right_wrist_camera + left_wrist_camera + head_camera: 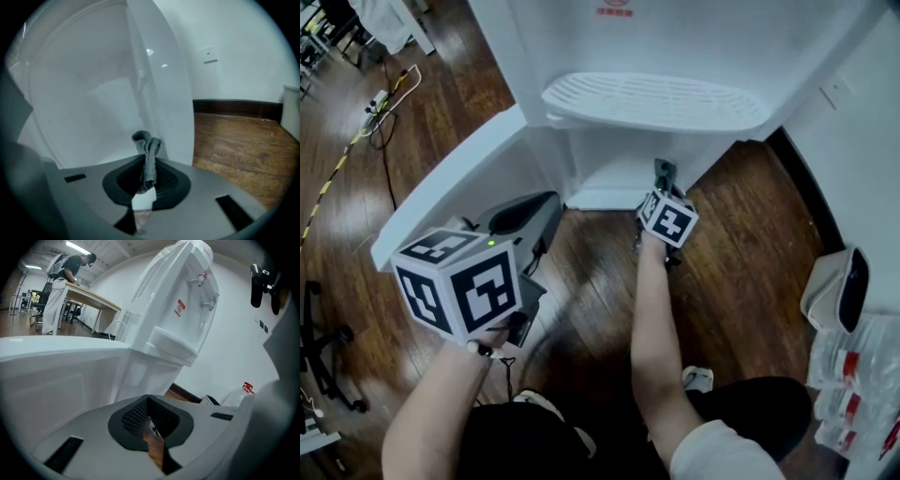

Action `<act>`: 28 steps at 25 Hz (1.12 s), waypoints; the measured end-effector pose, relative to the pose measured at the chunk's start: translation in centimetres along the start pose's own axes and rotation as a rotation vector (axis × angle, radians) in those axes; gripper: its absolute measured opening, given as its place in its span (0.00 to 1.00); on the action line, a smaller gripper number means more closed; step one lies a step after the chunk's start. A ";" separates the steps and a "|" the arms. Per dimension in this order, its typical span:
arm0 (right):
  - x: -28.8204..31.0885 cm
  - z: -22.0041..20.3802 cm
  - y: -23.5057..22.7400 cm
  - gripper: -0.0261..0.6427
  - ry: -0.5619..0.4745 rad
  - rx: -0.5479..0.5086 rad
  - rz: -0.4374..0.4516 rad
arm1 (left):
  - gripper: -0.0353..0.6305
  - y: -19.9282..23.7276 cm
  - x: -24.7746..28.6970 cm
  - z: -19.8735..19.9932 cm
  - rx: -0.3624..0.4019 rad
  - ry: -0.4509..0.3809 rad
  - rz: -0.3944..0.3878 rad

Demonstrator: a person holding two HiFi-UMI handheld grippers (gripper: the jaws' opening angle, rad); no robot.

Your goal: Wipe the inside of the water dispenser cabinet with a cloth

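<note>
Cloth point(151, 146) pinched in right hand-held gripper point(146, 171); left hand-held gripper point(149, 404) closed, empty; red label point(180, 308) illegible.

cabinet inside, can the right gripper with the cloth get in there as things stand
Probably yes: the door stands open, the right gripper, shut on the cloth, sits at the cabinet opening, and nothing shows between them.

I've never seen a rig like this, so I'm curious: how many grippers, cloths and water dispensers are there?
Grippers: 2, the left gripper and the right gripper
Cloth: 1, a grey cloth pinched in the right gripper
Water dispenser: 1, a white water dispenser
Total: 4
</note>
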State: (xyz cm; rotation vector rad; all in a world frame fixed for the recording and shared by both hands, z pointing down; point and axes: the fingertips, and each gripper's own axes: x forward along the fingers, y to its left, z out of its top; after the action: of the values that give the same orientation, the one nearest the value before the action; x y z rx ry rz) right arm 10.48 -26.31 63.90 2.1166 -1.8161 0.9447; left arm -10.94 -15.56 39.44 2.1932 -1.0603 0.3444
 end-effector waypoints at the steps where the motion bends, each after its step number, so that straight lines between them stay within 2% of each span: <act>1: -0.3 0.2 0.7 0.10 -0.008 -0.001 0.013 | 0.05 0.5 0.2 -0.3 -0.001 0.010 0.003; 3: -1.2 0.0 2.4 0.10 -0.011 -0.008 0.043 | 0.05 1.3 0.7 -1.1 0.004 0.040 0.014; 5: -2.2 -1.0 3.7 0.10 0.021 -0.007 0.080 | 0.05 1.8 1.3 -2.0 0.040 0.075 0.048; 9: -4.7 -3.9 5.1 0.10 0.170 0.009 0.124 | 0.05 3.5 2.3 -4.9 0.214 0.209 0.183; 12: -7.7 -6.3 4.2 0.10 0.330 0.079 0.134 | 0.05 4.2 2.1 -6.8 0.313 0.310 0.240; 14: -10.1 -7.7 3.5 0.10 0.437 0.096 0.143 | 0.05 4.1 1.2 -6.3 0.344 0.311 0.267; 17: -15.0 -7.3 2.8 0.10 0.549 0.081 0.155 | 0.05 4.7 -1.9 -2.6 0.448 0.220 0.341; 19: -19.6 -5.3 3.5 0.10 0.599 0.036 0.162 | 0.05 5.9 -6.5 -0.5 0.430 0.185 0.416; 21: -23.8 -1.5 5.0 0.10 0.607 -0.043 0.168 | 0.05 5.9 -11.2 0.9 0.348 0.212 0.442; 24: -28.9 5.9 7.8 0.10 0.576 -0.067 0.184 | 0.05 1.8 -15.8 3.6 0.190 0.243 0.376; 26: -33.6 10.6 11.1 0.10 0.563 -0.072 0.234 | 0.05 -2.2 -19.2 6.6 0.129 0.230 0.340; 28: -38.9 15.5 14.6 0.10 0.541 -0.138 0.283 | 0.05 -6.8 -22.9 10.6 0.064 0.198 0.308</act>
State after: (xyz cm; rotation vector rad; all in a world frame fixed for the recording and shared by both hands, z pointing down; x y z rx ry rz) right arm 0.30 -6.20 25.73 1.3632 -1.8385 1.2618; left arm -20.75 -6.00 17.21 1.9995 -1.2891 0.7263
